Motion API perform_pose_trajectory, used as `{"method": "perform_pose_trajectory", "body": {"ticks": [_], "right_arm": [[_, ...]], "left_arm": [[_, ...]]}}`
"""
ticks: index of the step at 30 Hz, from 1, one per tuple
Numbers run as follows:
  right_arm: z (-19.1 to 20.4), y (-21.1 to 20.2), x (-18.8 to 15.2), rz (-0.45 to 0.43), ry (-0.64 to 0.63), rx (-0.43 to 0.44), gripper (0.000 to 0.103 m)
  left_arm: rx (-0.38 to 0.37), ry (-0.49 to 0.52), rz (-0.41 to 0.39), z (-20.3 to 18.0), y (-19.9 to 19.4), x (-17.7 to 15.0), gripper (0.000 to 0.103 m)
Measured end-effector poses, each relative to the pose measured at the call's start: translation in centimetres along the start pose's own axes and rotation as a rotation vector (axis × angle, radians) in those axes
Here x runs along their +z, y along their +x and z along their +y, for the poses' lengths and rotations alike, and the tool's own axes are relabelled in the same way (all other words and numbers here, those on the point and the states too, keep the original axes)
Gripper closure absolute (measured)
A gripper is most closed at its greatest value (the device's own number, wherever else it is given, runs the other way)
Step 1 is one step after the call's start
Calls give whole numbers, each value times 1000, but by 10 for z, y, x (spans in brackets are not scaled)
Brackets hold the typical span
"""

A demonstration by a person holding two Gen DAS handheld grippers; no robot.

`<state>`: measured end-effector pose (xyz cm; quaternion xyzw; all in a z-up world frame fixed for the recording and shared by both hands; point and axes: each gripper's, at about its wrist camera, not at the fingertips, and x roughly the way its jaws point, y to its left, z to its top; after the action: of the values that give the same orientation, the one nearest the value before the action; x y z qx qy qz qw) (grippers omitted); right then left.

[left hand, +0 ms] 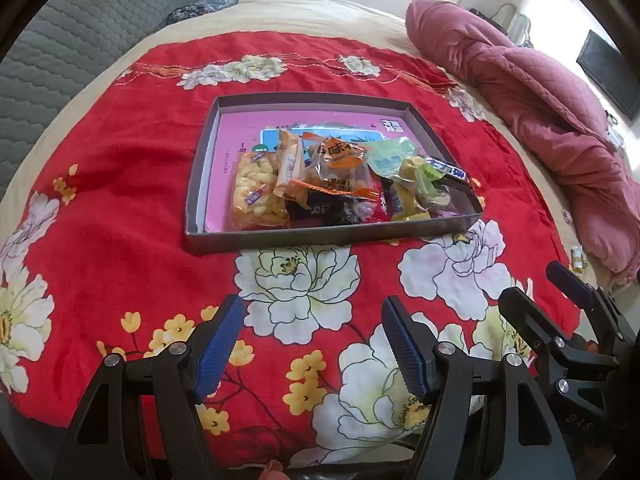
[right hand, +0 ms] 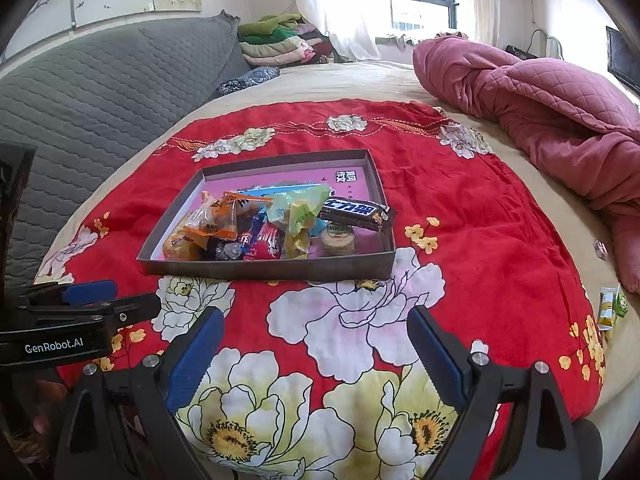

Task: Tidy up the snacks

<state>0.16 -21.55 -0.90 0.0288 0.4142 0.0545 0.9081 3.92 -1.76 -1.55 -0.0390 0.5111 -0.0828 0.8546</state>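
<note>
Left gripper [left hand: 312, 344]: jaws spread wide, nothing between them, hovering over the near part of the red floral blanket [left hand: 120, 168], short of the tray.
Right gripper [right hand: 316, 354]: also spread and empty, hanging beside the left one over the near flowers of the blanket.
Tray [left hand: 320, 238]: shallow grey box with a pink floor, lying flat in the middle of the blanket, farther off than both grippers.
Snacks in tray: a loose heap in the near-right half; a clear bag of yellow twists [left hand: 258, 196] at the left of the heap, orange packets [left hand: 340, 168] in the middle, green and yellow wrappers [left hand: 408, 176] to the right.
Chocolate bar [right hand: 354, 212]: dark wrapper, resting across the tray's right rim, partly sticking out over the edge.
Stray packets [right hand: 610, 306]: small yellow-green ones on the beige sheet at the right edge of the bed, near the pink quilt [right hand: 540, 92], well apart from the tray.
Done, by my reading: most snacks are already gathered in the tray.
Left, by my reading: fetch the stray packets, seat the bar fully inside, perhaps tidy the heap; the far-left half of the tray is bare.
</note>
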Motion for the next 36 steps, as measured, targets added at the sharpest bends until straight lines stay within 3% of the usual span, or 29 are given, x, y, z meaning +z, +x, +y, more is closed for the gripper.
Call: {"method": "perform_pose_trajectory", "body": {"ticks": [36], "right_arm": [[-2,2,1,-1,10,-5,10]], "left_arm": [[54,-8,1,5,3,0,30]]}}
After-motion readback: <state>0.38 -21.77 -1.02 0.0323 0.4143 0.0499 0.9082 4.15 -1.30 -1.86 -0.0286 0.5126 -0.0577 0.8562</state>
